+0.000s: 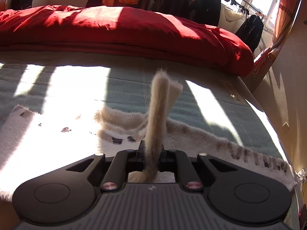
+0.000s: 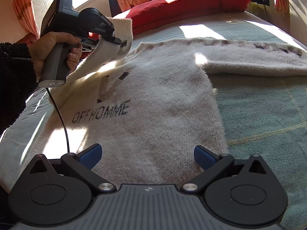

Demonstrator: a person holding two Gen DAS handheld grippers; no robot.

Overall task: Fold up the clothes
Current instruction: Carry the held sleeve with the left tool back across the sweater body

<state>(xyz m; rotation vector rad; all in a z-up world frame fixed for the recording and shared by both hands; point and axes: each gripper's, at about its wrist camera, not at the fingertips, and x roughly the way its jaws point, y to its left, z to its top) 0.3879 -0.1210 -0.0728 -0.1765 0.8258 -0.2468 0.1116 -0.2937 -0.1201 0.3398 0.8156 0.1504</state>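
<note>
While spread on the pale green bed cover (image 2: 259,115):
Garment: fluffy cream knitted sweater (image 2: 153,99), lettered.
Left gripper (image 1: 151,153): sleeve edge clamped, at ten o'clock.
Right gripper (image 2: 147,157): jaws held apart, nothing gripped.

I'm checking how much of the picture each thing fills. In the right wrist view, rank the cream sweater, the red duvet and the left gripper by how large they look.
1. cream sweater, by far the largest.
2. and 3. red duvet and left gripper look similar; the gripper is nearer the camera, so I won't rank them.
</note>
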